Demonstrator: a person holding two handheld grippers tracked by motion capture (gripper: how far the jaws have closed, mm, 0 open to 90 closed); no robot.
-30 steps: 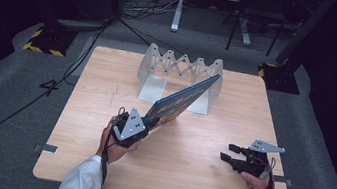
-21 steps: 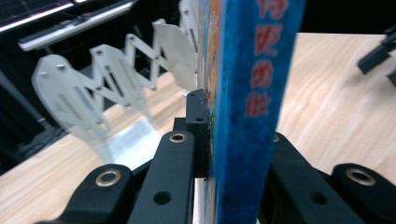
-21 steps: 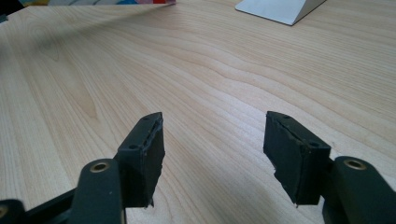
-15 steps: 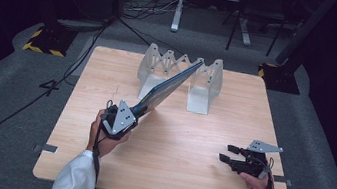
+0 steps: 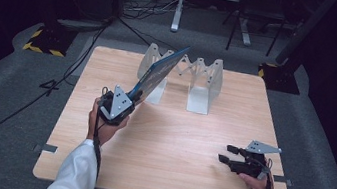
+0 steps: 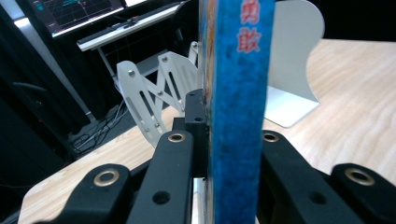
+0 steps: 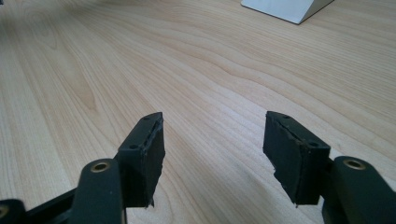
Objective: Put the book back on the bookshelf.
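blue book (image 6: 238,116) — red lettering; white rack (image 5: 203,82) — pale wood table (image 5: 171,160).

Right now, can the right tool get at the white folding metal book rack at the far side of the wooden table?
Probably yes: the open right tool has bare wooden table between it and the white folding metal book rack.

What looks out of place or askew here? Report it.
Little stands out. The blue book is tilted, but only because the left gripper is shut on its lower end, holding it by the white rack. The right gripper rests open and empty on the table. Its pads look chipped.
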